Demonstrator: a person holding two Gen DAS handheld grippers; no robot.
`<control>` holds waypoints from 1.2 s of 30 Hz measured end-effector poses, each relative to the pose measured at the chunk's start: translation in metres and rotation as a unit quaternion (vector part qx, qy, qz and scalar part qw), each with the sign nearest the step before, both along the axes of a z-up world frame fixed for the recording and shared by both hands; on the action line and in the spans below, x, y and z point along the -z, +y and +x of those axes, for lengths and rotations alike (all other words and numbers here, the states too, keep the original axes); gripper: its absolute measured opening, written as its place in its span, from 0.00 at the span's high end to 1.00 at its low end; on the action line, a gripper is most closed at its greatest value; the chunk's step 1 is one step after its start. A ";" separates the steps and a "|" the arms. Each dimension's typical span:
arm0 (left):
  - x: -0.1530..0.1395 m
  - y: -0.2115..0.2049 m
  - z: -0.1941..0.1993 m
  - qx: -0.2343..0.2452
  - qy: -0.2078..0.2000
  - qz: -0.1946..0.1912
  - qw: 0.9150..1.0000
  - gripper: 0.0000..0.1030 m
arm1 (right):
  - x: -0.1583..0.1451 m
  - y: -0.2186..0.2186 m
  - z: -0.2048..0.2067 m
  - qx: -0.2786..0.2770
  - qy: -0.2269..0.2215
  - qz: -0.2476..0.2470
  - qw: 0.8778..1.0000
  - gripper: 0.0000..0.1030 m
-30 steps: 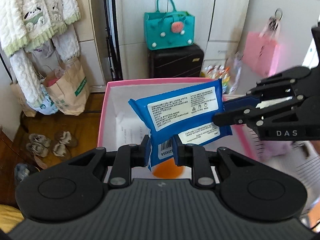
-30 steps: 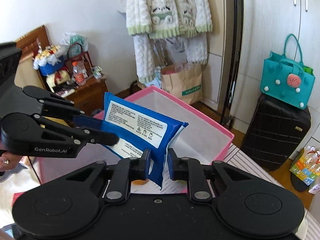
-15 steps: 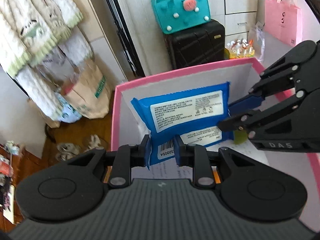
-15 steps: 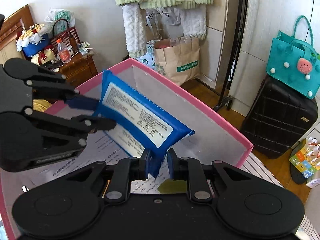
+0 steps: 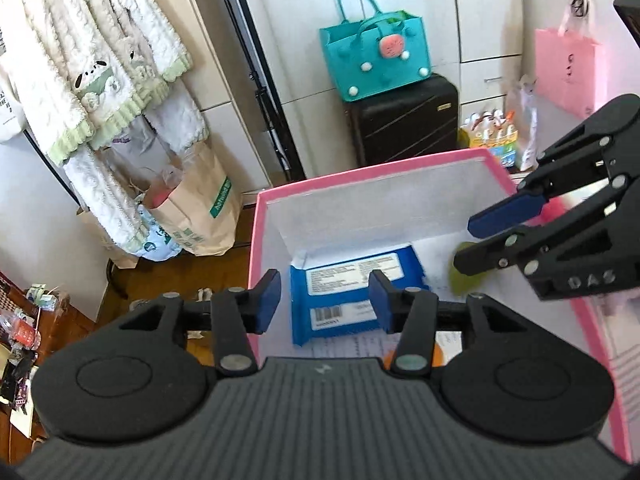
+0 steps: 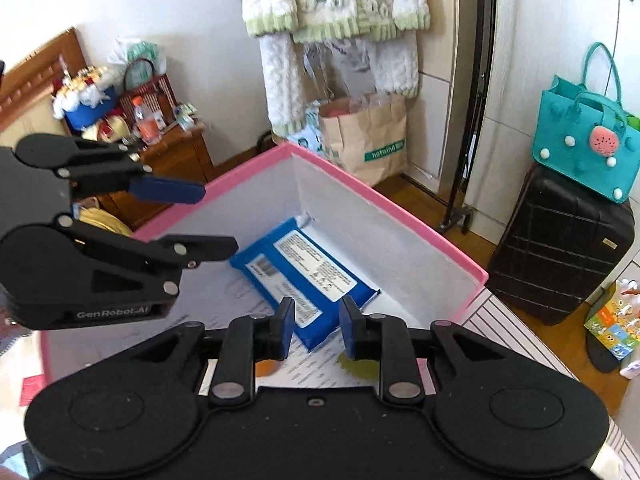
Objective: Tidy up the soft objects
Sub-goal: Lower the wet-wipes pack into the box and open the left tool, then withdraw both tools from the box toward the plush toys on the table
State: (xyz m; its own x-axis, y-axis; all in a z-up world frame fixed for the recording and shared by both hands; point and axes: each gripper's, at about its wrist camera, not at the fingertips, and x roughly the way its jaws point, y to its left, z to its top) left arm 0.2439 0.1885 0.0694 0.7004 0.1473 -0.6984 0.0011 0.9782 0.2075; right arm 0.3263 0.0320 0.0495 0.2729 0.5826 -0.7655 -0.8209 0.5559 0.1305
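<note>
Print on the blue wipes pack (image 5: 352, 294) label too small to read, its near edge hidden behind the left gripper (image 5: 324, 300) fingers, pink box (image 5: 372, 168) cut off at right frame edge, yellow-green thing (image 5: 466, 276) blurred, can't ID.

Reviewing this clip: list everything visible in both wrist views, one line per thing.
blue wipes pack: one, blue with white label, lying flat in the box's far corner
pink box: one, pink rim, white inside, papers on its floor
teal bag: one, on the suitcase
black suitcase: one, against the cupboard
paper bag: one, brown, on the floor
fleece clothes: cream and green, hanging
pink bag: one, hanging
left gripper: open, above the pack
right gripper: open, above the pack
</note>
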 end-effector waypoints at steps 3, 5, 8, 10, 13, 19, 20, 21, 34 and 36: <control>-0.010 -0.003 -0.011 0.013 0.003 -0.032 0.999 0.51 | -0.010 -0.010 -0.012 -0.001 0.003 0.013 1.000 0.72; -0.016 -0.002 -0.014 0.018 0.005 -0.046 0.999 0.50 | -0.016 -0.017 -0.020 -0.001 0.005 0.020 1.000 0.72; -0.026 -0.007 -0.029 0.030 0.008 -0.053 0.998 0.49 | -0.026 -0.026 -0.033 -0.001 0.007 0.027 1.000 0.71; -0.033 -0.009 -0.039 0.042 0.014 -0.070 0.997 0.47 | -0.034 -0.033 -0.042 -0.002 0.003 0.030 1.000 0.71; -0.043 -0.009 -0.056 0.078 0.042 -0.119 0.989 0.45 | -0.046 -0.041 -0.058 -0.006 -0.001 0.039 0.999 0.69; -0.061 -0.024 -0.100 0.086 0.030 -0.092 0.992 0.41 | -0.067 -0.064 -0.088 -0.016 -0.001 0.052 0.999 0.69; -0.063 -0.027 -0.107 0.088 0.027 -0.087 0.992 0.40 | -0.070 -0.067 -0.091 -0.019 0.003 0.053 0.998 0.69; -0.066 -0.030 -0.113 0.090 0.024 -0.082 0.992 0.40 | -0.073 -0.071 -0.095 -0.022 0.005 0.054 0.998 0.69; -0.075 -0.085 -0.191 0.132 -0.008 -0.067 0.989 0.32 | -0.095 -0.148 -0.162 -0.010 -0.029 0.056 0.998 0.56; -0.072 -0.096 -0.199 0.146 -0.006 -0.069 0.987 0.31 | -0.091 -0.160 -0.171 -0.005 -0.032 0.052 0.998 0.54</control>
State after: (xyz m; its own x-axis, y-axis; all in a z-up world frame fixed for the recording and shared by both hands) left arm 0.0447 0.0923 0.1417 0.7070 -0.1586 -0.6892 0.2861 0.9554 0.0736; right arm 0.1558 -0.1279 0.1407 0.3135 0.6602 -0.6825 -0.8347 0.5343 0.1334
